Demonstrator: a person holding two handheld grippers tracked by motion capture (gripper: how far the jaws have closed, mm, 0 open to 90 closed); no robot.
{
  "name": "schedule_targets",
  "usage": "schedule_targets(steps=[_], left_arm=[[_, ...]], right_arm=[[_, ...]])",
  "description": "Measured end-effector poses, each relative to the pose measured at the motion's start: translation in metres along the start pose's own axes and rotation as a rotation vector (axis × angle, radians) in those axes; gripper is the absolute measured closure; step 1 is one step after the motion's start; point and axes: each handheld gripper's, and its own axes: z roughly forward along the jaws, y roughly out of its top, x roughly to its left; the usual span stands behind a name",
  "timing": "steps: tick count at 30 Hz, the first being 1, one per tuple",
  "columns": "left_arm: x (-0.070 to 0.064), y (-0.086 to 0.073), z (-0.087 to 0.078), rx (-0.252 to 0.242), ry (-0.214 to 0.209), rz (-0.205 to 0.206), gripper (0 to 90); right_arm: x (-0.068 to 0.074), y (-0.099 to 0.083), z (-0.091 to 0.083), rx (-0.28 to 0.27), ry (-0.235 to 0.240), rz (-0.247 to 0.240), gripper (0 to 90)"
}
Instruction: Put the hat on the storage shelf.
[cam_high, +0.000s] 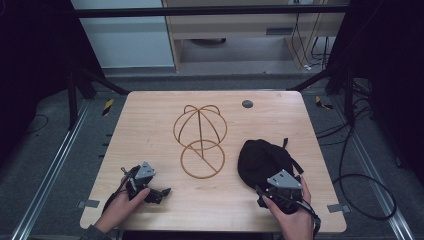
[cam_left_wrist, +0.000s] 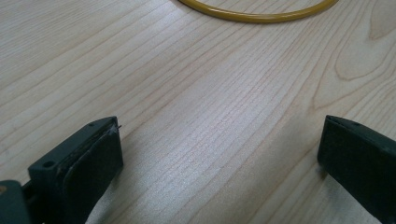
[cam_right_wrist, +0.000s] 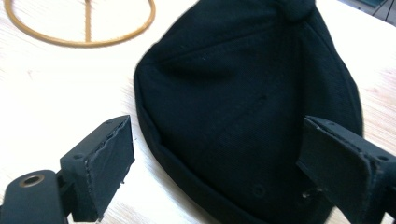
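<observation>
Cap (cam_right_wrist: 243, 116), black, lies on my counter (cam_high: 150, 130) at four o'clock of the wire stand (cam_high: 200, 142), my right gripper (cam_right_wrist: 215, 158) wide open at its rim, left gripper (cam_left_wrist: 219, 154) wide open, empty.

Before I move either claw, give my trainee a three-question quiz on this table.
1. True or false: the right claw is shut on the black fabric cap.
2. Which thing stands mid-table? A) gold wire hat stand B) glass bowl C) wooden box
3. Fill in: the left claw is open over bare ____ of the pale wooden table.

Key: 1 false, its jaws stand open with the cap's edge between them; 2 A; 3 wood.
</observation>
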Motion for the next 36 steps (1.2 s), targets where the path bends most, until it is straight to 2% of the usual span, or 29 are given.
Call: schedule_targets(steps=[1, 5, 9, 12, 15, 16, 19, 22, 24, 27, 31, 36], left_arm=[[0.0, 0.0, 0.0, 0.0, 0.0, 0.0, 0.0], [0.0, 0.0, 0.0, 0.0, -0.001, 0.002, 0.0], [0.0, 0.0, 0.0, -0.003, -0.002, -0.002, 0.0], [0.0, 0.0, 0.0, -0.002, -0.002, -0.001, 0.0], [0.0, 0.0, 0.0, -0.002, -0.002, -0.001, 0.0], [0.0, 0.0, 0.001, -0.002, -0.002, -0.001, 0.0], [0.0, 0.0, 0.001, -0.002, -0.002, -0.001, 0.0], [0.0, 0.0, 0.001, -0.003, -0.002, -0.001, 0.0], [0.0, 0.001, 0.001, -0.003, -0.003, -0.001, 0.0], [0.0, 0.001, 0.001, -0.003, -0.002, -0.001, 0.0], [0.0, 0.001, 0.001, -0.003, -0.002, -0.001, 0.0], [0.0, 0.001, 0.001, -0.003, -0.003, -0.001, 0.0]], right_arm=[[-0.003, 0.0, -0.001, 0.013, -0.003, -0.008, 11.1], [-0.013, 0.003, -0.006, 0.035, 0.02, 0.013, 15.9], [-0.023, 0.012, -0.008, 0.08, 0.012, -0.015, 17.3], [-0.029, 0.024, -0.006, 0.112, 0.046, -0.033, 18.2], [-0.035, 0.037, -0.001, 0.151, 0.052, -0.057, 18.9], [-0.039, 0.045, 0.004, 0.188, 0.058, -0.068, 19.1], [-0.047, 0.056, 0.012, 0.228, 0.07, -0.05, 20.5], [-0.055, 0.067, 0.018, 0.277, 0.076, -0.051, 24.5], [-0.06, 0.074, 0.024, 0.307, 0.105, -0.042, 24.8], [-0.063, 0.082, 0.029, 0.323, 0.13, -0.051, 26.2], [-0.066, 0.093, 0.037, 0.365, 0.139, -0.079, 30.0], [-0.069, 0.103, 0.045, 0.385, 0.166, -0.089, 36.4]])
